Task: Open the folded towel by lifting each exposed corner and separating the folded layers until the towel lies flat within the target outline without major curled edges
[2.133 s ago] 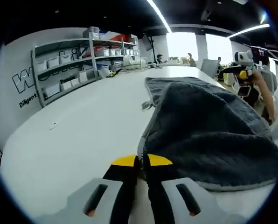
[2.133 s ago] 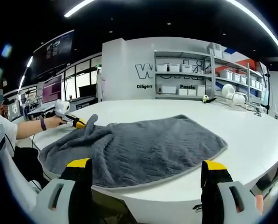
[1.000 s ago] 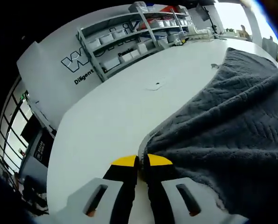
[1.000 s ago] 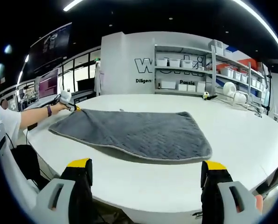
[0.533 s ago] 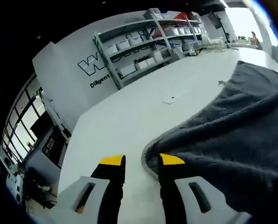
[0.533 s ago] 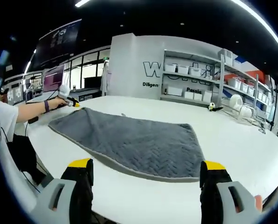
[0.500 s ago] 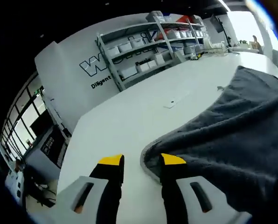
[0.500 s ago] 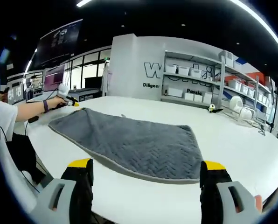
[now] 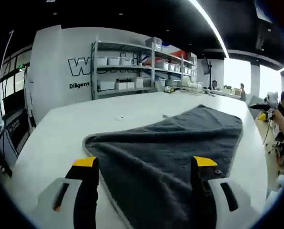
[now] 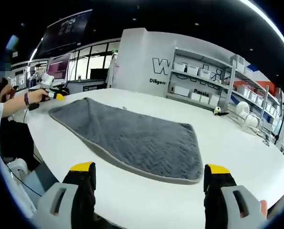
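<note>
Towel on the table

The towel (image 10: 132, 138) lies spread on the table (image 10: 237, 143), one corner near its edge; shelves (image 10: 204, 86) stand behind it.

Grey slotted gripper bodies, black jaws with yellow tips: left gripper (image 9: 145, 164), right gripper (image 10: 150, 168); dark wristband (image 10: 26, 98).

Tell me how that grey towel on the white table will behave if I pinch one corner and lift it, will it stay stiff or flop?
The towel will probably flop: it lies limp and flat on the table, following the surface. Its thick, plush-looking weave suggests some weight, so the lifted corner would likely drag the rest along. The table looks smooth, so the towel may slide rather than stay put.
</note>
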### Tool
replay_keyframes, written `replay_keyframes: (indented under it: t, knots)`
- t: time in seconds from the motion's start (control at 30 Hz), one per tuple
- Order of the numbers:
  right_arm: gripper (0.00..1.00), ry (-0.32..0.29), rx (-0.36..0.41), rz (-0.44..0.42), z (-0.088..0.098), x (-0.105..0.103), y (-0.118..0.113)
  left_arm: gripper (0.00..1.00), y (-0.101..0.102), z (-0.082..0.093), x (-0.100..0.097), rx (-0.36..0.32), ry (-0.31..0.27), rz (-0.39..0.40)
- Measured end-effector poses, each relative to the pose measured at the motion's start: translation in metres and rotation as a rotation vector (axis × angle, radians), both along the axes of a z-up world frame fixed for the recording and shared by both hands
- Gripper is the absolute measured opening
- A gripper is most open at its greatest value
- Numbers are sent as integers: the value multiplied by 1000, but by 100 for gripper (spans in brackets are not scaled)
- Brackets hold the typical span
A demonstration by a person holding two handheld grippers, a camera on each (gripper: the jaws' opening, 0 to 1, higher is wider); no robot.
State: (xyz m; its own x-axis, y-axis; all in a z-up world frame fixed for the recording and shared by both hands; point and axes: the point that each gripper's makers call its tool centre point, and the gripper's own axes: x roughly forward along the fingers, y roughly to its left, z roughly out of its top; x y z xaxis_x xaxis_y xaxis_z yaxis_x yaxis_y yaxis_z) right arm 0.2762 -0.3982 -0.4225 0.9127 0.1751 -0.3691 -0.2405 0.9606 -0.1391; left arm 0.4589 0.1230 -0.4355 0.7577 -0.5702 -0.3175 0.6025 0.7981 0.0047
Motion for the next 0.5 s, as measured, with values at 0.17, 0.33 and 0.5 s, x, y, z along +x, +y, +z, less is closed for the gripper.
replay_keyframes:
  t: [0.17,0.33,0.5]
  knots:
    - [96,6,75,30,5,6,11,95,-7,1,-25,-28,8,-20]
    - [97,12,59,37,15,7,12,99,-16,11,-42,-9,-13,-49]
    - [97,23,69,35,14,17,4,99,-23,-3,-49,-33,14,-61]
